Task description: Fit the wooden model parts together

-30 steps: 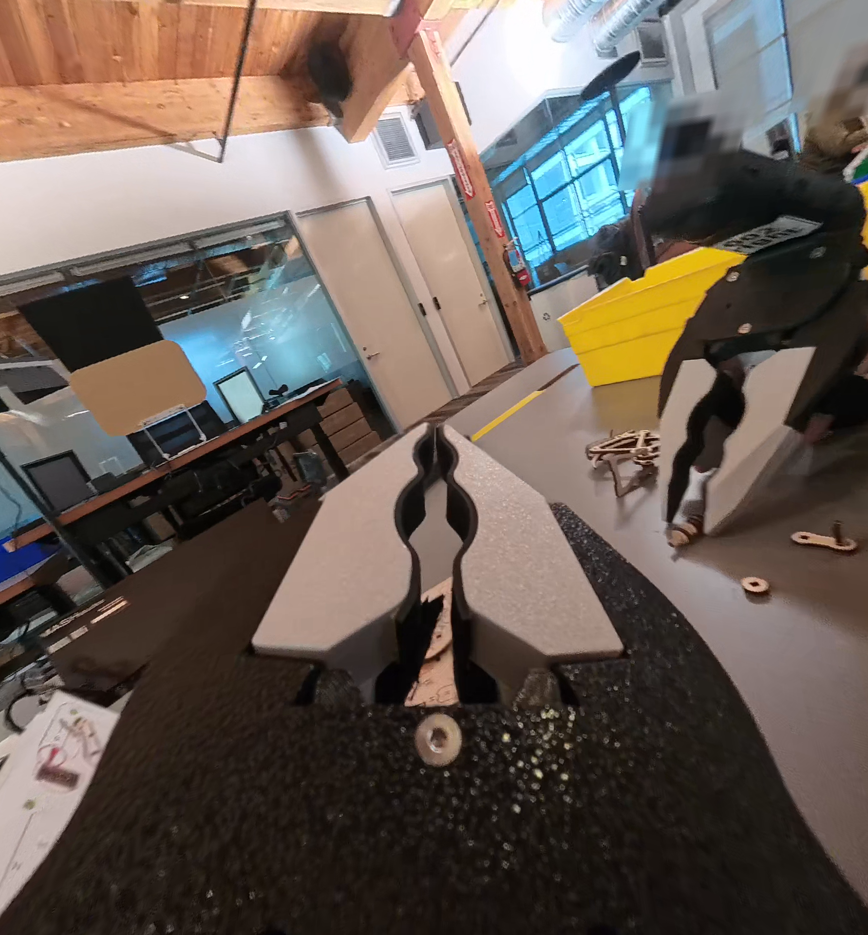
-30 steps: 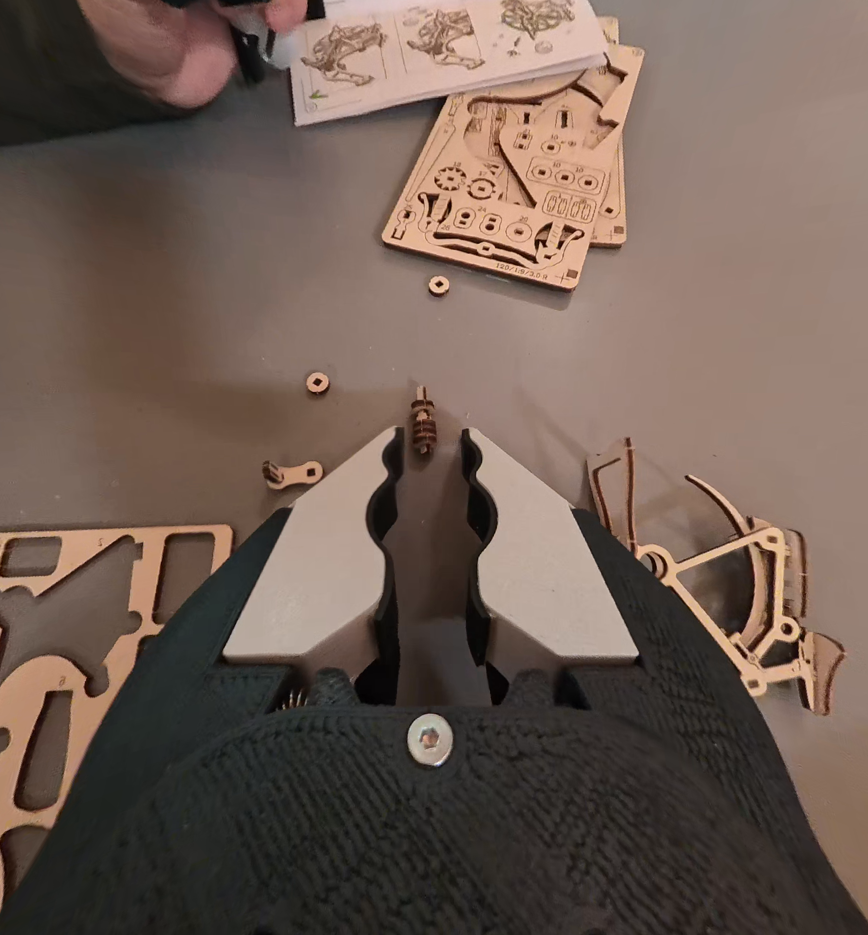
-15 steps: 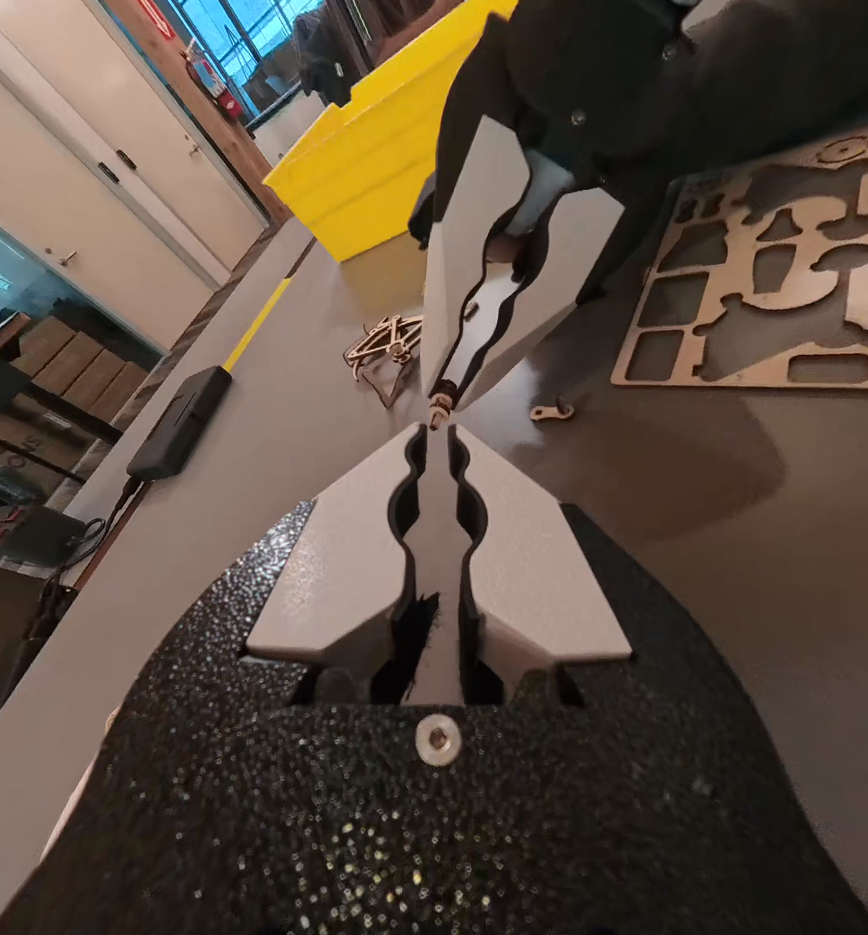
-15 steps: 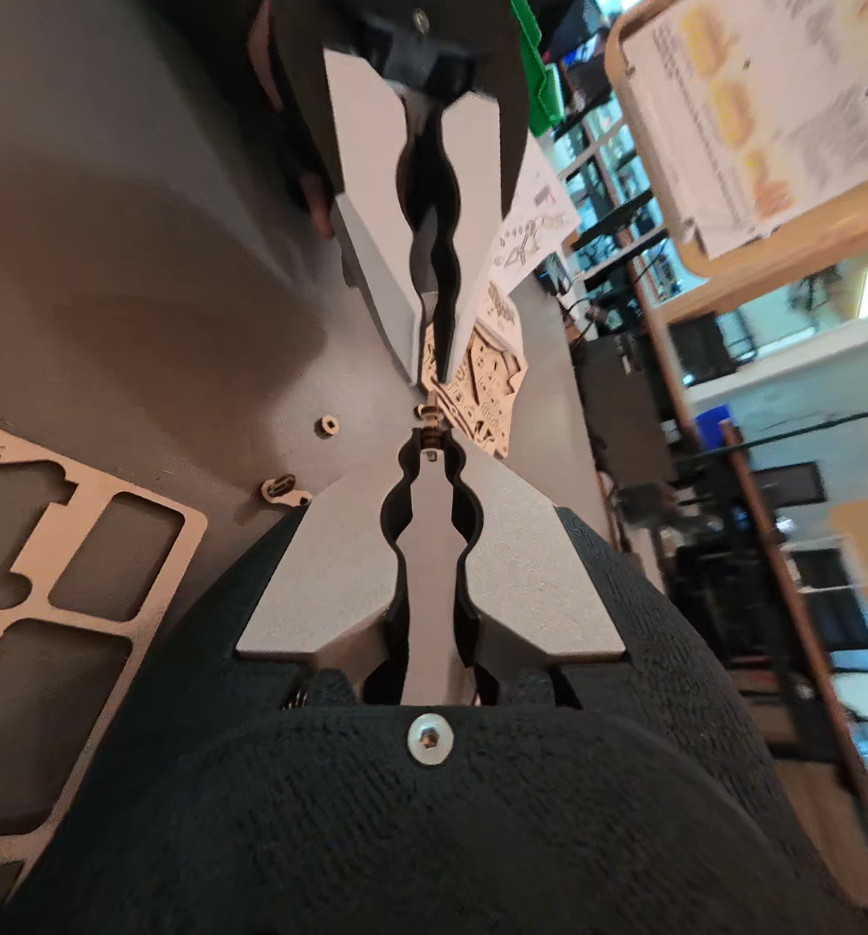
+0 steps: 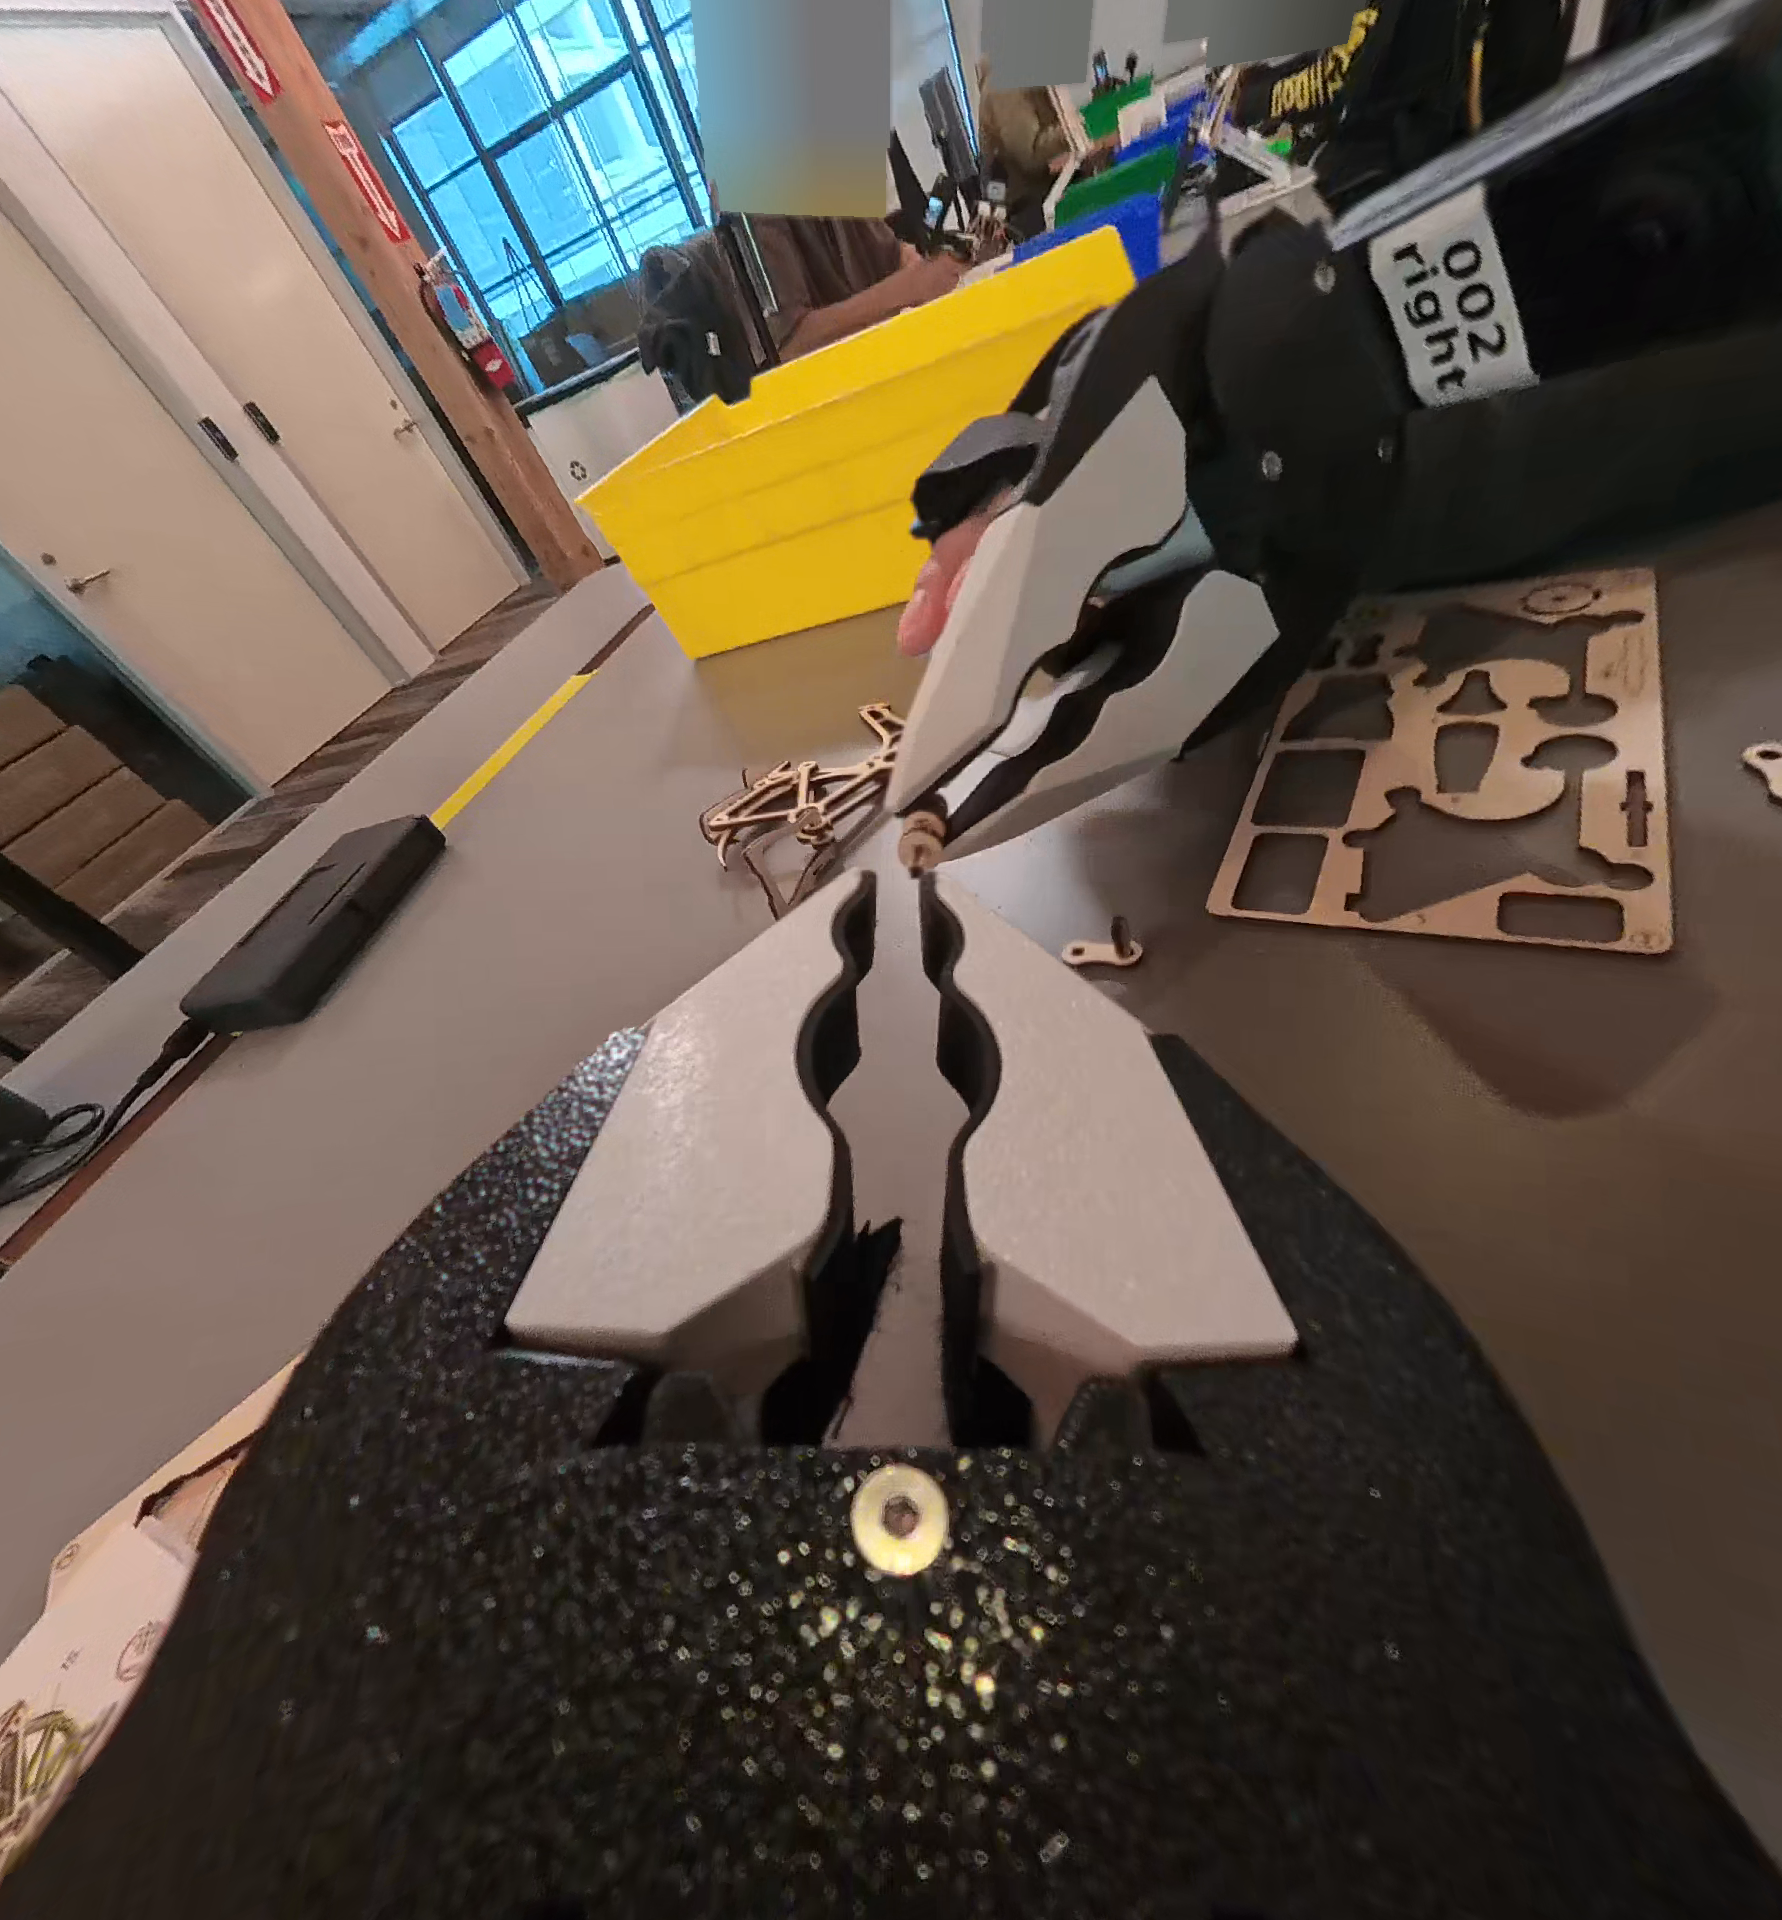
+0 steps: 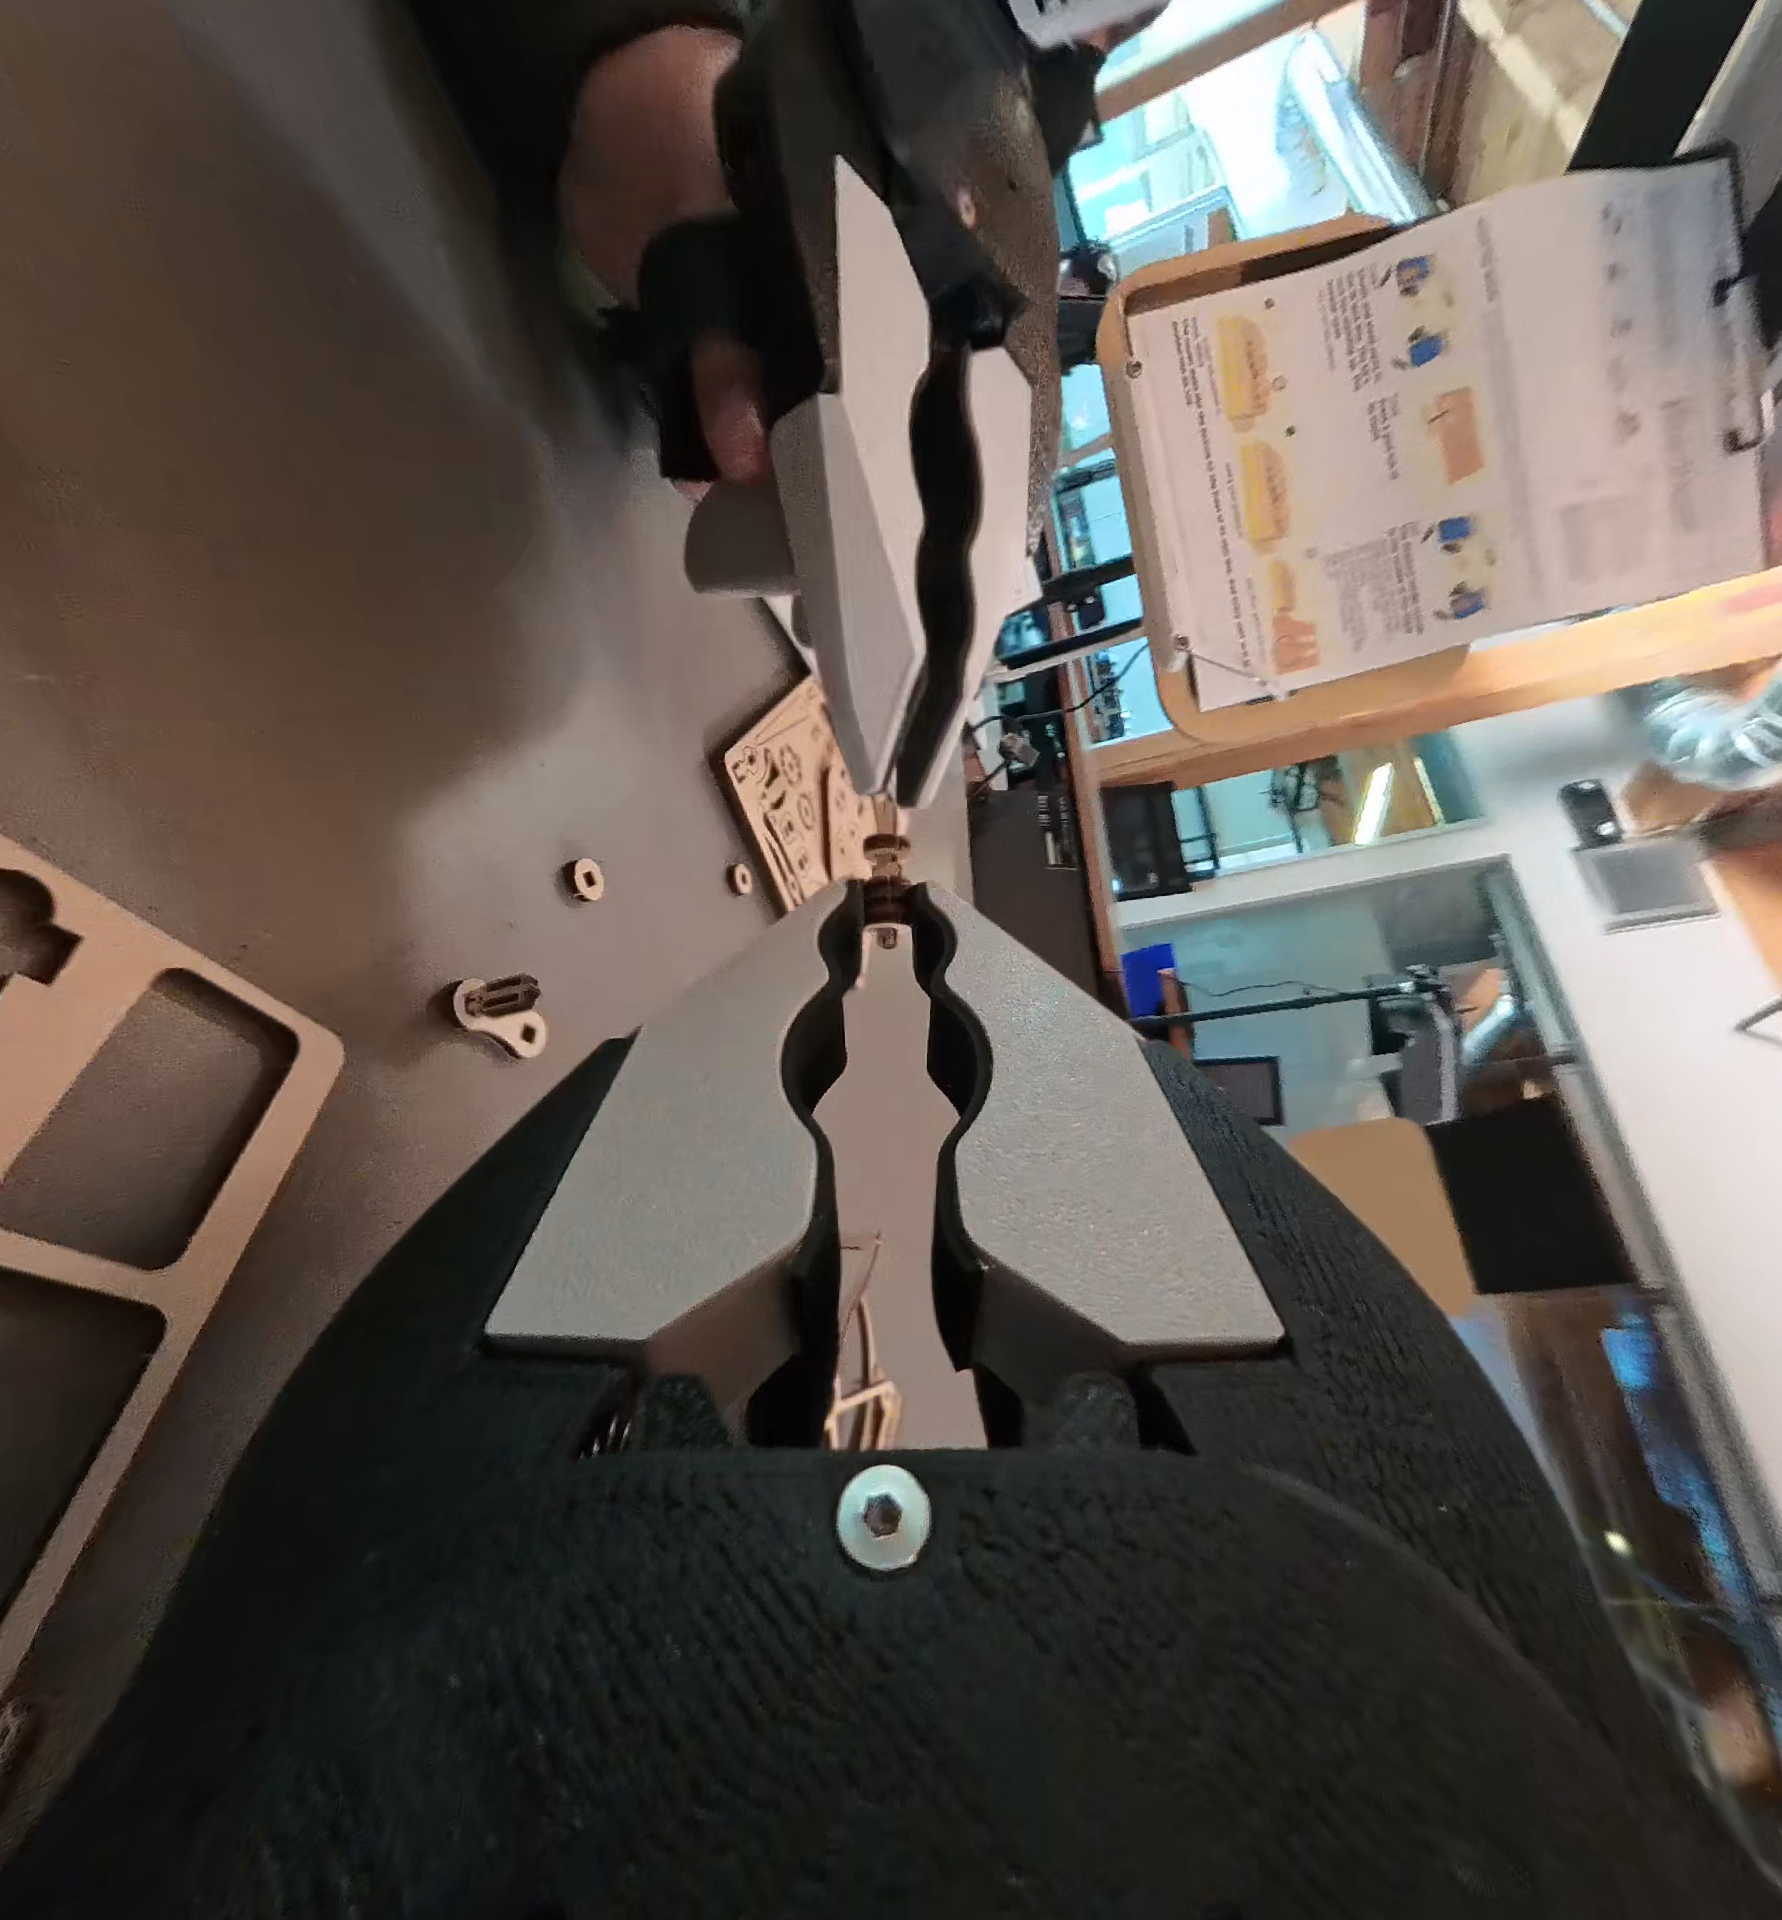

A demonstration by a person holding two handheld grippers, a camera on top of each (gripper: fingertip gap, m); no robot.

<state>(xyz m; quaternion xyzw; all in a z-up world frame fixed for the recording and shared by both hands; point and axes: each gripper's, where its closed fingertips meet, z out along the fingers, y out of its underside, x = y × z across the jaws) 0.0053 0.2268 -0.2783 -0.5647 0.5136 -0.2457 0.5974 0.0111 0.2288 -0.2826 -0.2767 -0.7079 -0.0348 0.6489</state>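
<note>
Fingers of the right gripper (image 6: pixel 882 902) are pinched on a small ribbed wooden spindle part (image 6: pixel 882 883), held above the grey table (image 5: pixel 1489 1195). The left gripper (image 5: pixel 897 878) has its fingers slightly apart and empty in its own view, tips meeting the spindle's free end. A second ago the spindle stood on the table and the left gripper pointed away; now the two face each other tip to tip, so a hand-over or mating looks imminent. Counted: two loose link-shaped wooden pieces (image 5: pixel 1100 951) in the left view, two small wooden washers (image 6: pixel 586 881) in the right, one emptied plywood sheet (image 5: pixel 1438 769), one partly built wooden frame (image 5: pixel 804 805), one yellow bin (image 5: pixel 845 520).
</note>
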